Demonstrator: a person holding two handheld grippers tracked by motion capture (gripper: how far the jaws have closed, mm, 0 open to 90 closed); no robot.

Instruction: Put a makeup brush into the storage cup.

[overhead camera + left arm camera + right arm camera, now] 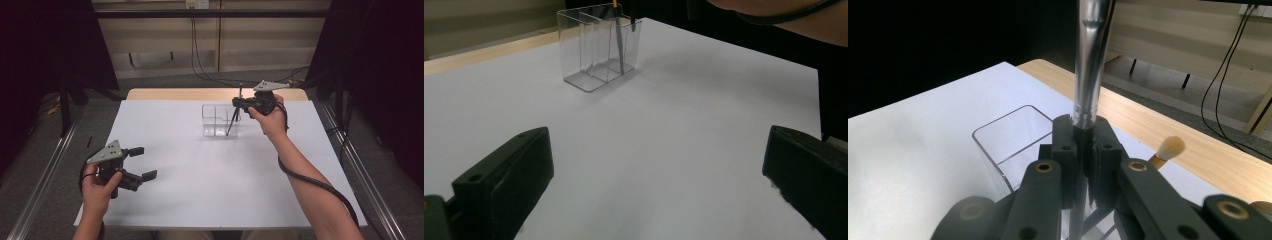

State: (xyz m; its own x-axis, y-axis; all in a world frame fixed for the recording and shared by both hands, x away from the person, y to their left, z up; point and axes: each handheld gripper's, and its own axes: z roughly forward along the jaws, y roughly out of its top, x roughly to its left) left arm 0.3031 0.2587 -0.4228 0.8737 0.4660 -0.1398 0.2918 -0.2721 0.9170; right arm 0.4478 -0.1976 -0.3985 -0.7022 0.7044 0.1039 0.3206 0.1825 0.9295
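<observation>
A white table (200,190) takes up the middle of the high view, with a wooden strip (175,94) along its far edge. Just above the frame's centre stands a clear divided organizer (214,120), upright. The right gripper (239,103), at centre top of that view, is clamped on a slim makeup brush (232,122) with a silvery ferrule; the brush leans, its lower end down inside the organizer's right-hand compartment. In the right gripper view a second brush with a pale bristle tip (1170,148) shows at centre right; where it rests is unclear. The left gripper (141,162), at lower left, hovers over bare table with jaws spread wide, holding nothing. The step in hand looks like seating the brush in its compartment; next would be parting the jaws and lifting clear without tipping the light organizer.
</observation>
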